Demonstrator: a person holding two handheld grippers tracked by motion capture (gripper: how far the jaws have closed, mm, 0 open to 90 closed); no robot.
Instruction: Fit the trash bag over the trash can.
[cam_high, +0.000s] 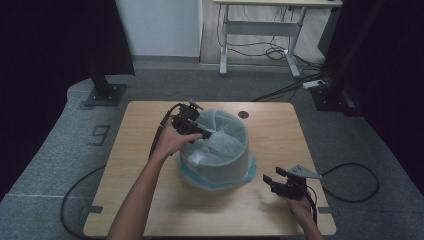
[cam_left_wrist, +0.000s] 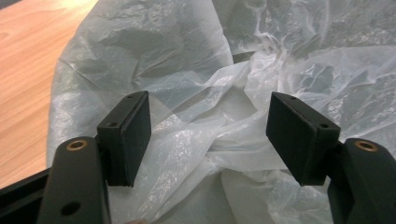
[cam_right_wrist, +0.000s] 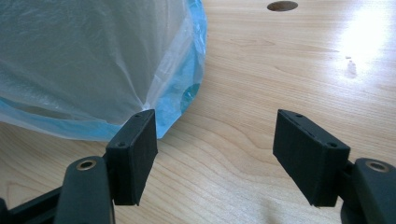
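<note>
1. On the left of the high view, the left claw (cam_high: 207, 135) is held over the near-left rim of the bin (cam_high: 220, 167), pointed across its mouth toward the right.
2. Jaws of the left claw (cam_left_wrist: 210, 135) are seen spread wide apart; nothing is pinched between them, though crumpled liner film lies directly ahead in the gap.
3. At table (cam_high: 280, 130) centre, the bin stands upright, and the white plastic liner (cam_high: 220, 140) is draped over its rim and slumped inside.
4. A bunched ridge of the liner (cam_left_wrist: 219, 135) is seen in the left gripper view, running roughly up and away between the two pads, so it is judged to lie along the claw's reach, not across it.
5. A blue edge (cam_right_wrist: 180, 88) of the bag is seen spilling out at the bin's base onto the table (cam_right_wrist: 280, 70).
6. At the right, the right claw (cam_high: 270, 181) is held low near the table edge, just beside the bin's base, jaws wide apart and gripping nothing.
7. The left hand is judged the nearer one to the liner; the next move is judged to be a short push forward and a pinch on that fold.
</note>
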